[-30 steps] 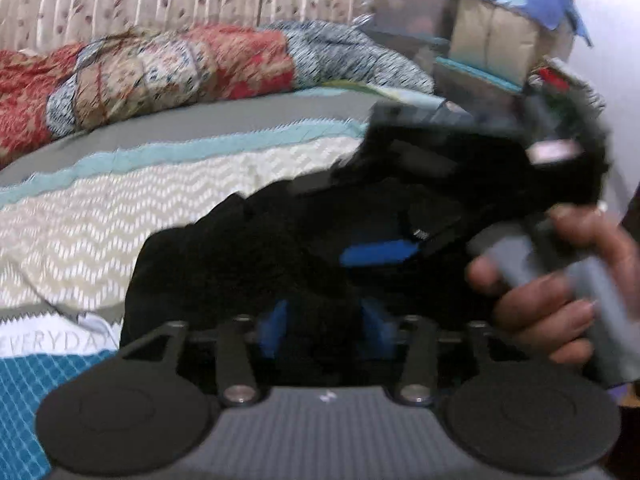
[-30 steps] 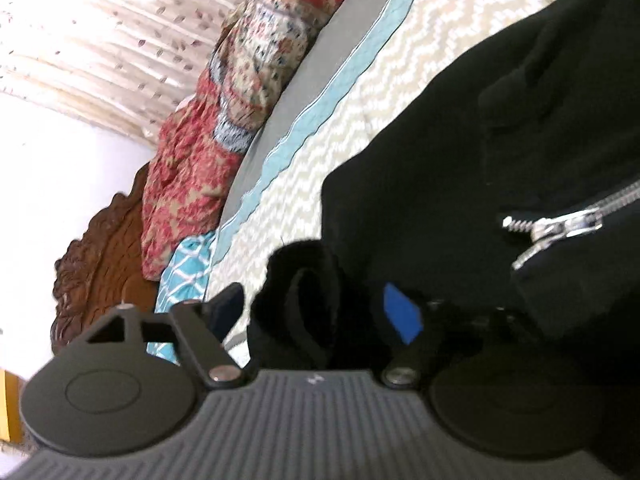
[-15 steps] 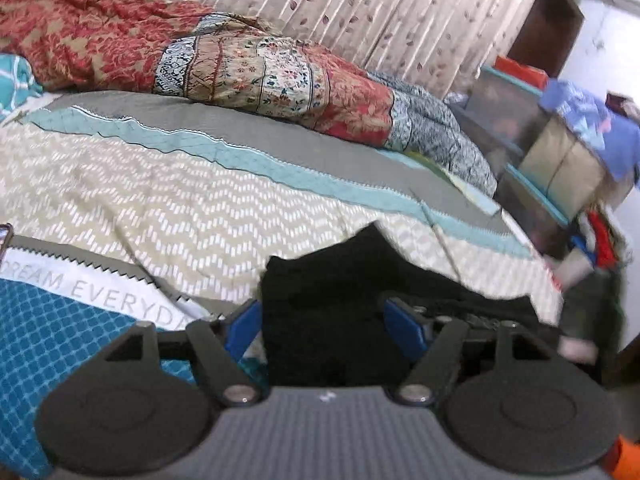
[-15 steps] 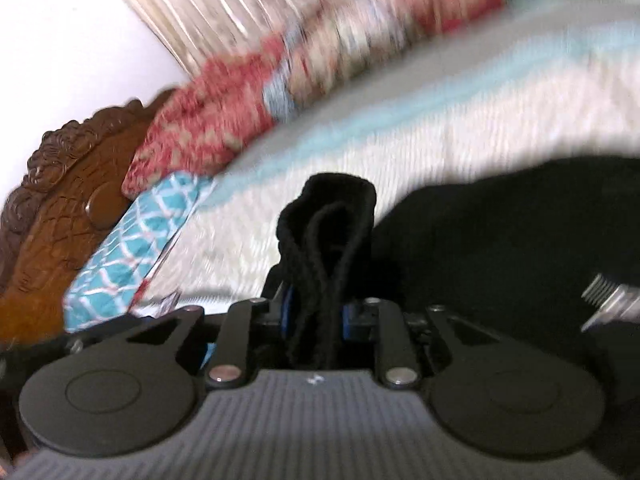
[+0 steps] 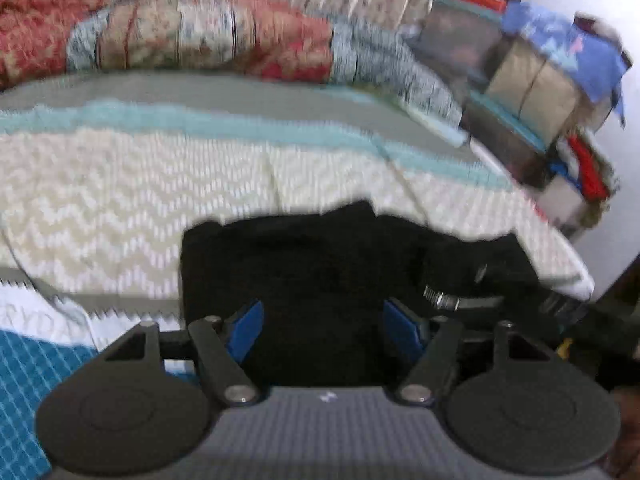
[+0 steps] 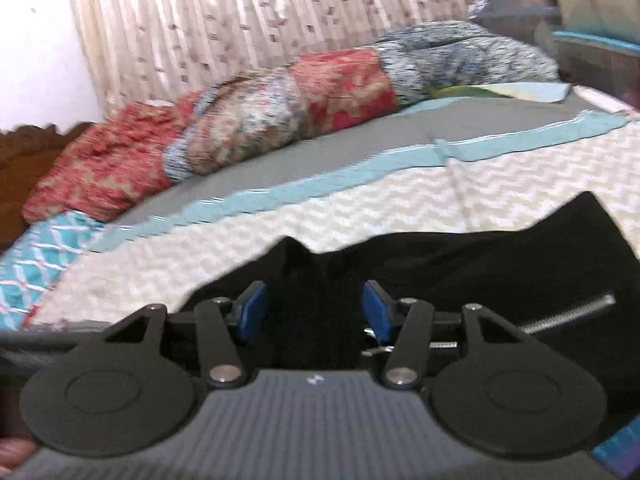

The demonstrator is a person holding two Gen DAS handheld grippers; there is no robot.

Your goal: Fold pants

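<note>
The black pants [image 5: 320, 264] lie folded in a dark heap on the zigzag bedspread [image 5: 120, 184] at the near edge of the bed. A metal zipper [image 6: 568, 314] shows on their right side. My left gripper [image 5: 323, 326] is open, its blue pads wide apart just above the black cloth. My right gripper [image 6: 311, 312] is also open over the pants [image 6: 460, 268], with nothing held between its pads. Both views are motion-blurred.
A rolled red and blue patterned quilt [image 5: 208, 40] lies along the far side of the bed by the curtain [image 6: 260, 20]. Stacked boxes and clothes [image 5: 532, 76] stand at the right. A teal pillow [image 6: 36, 256] lies at the left by the wooden headboard.
Both grippers have let go of the black pants and opened. The right one was shut on a bunched fold half a second ago. The pants now rest on the bed.
</note>
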